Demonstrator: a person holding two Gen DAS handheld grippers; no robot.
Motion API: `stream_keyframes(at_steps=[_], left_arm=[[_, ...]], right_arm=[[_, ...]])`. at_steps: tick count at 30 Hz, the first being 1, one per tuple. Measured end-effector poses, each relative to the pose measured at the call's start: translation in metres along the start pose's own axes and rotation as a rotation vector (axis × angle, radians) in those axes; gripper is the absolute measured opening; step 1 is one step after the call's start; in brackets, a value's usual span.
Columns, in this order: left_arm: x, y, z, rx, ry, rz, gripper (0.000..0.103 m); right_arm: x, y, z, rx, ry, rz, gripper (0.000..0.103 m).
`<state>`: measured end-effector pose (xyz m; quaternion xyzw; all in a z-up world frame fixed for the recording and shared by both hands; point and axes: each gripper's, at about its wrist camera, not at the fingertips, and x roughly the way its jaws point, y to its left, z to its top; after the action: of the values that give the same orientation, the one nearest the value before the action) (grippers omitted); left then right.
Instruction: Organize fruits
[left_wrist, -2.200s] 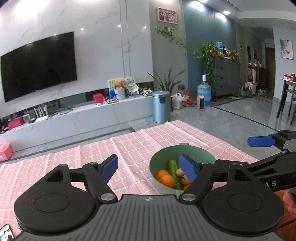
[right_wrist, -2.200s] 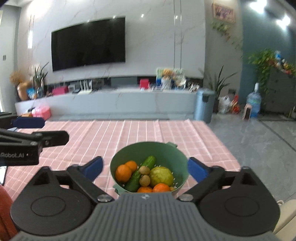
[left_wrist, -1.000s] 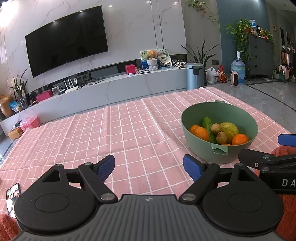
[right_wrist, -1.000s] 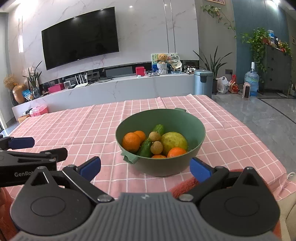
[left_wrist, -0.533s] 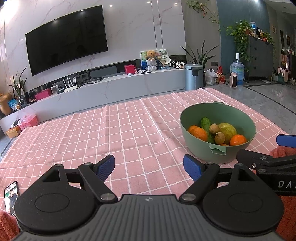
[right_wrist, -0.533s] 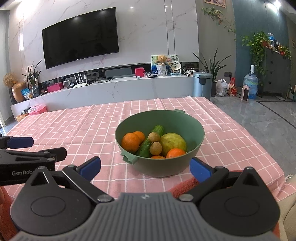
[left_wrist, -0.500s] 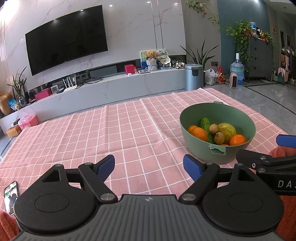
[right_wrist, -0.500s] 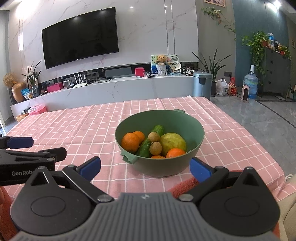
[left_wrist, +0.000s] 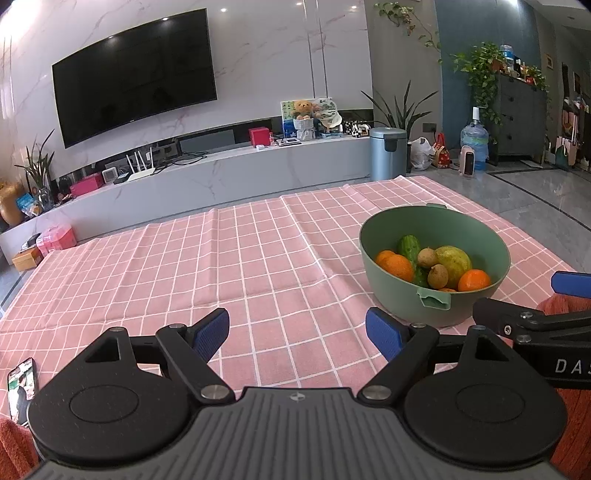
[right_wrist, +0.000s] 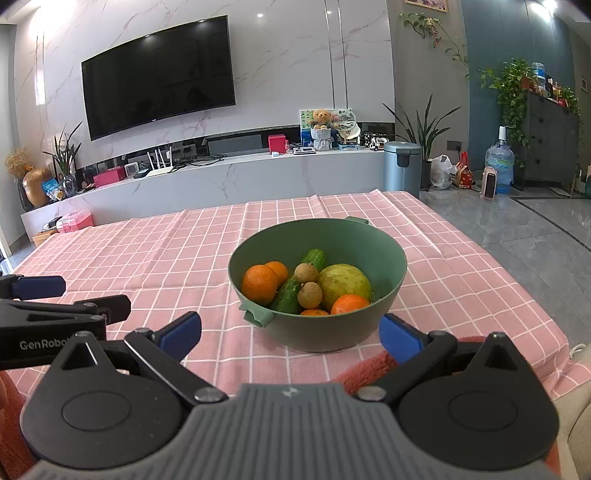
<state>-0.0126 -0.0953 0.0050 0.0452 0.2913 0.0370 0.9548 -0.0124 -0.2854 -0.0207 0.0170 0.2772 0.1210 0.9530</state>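
Both grippers, left gripper and right gripper, have pulled back from the green bowl, jaws wide apart, holding nothing. Fruit sits piled just ahead of the right one, so sorting looks basically done.

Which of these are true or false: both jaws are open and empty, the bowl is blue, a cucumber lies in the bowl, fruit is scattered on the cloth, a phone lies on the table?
1. Both the left gripper and the right gripper have open, empty jaws. True.
2. The bowl is blue. False: the bowl is green.
3. A cucumber lies in the bowl. True.
4. Fruit is scattered on the cloth. False: all the fruit in view sits in the bowl; the pink checked cloth bears none.
5. A phone lies on the table. True.
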Motion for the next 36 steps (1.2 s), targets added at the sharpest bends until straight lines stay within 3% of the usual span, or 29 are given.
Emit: stream_keyframes(at_steps=[36], left_arm=[[-0.0038,0.0046,0.0027,-0.019,-0.011,0.007,0.098]], right_arm=[[-0.0013,-0.0042,0.0003,-0.006,-0.002,-0.004,0.098]])
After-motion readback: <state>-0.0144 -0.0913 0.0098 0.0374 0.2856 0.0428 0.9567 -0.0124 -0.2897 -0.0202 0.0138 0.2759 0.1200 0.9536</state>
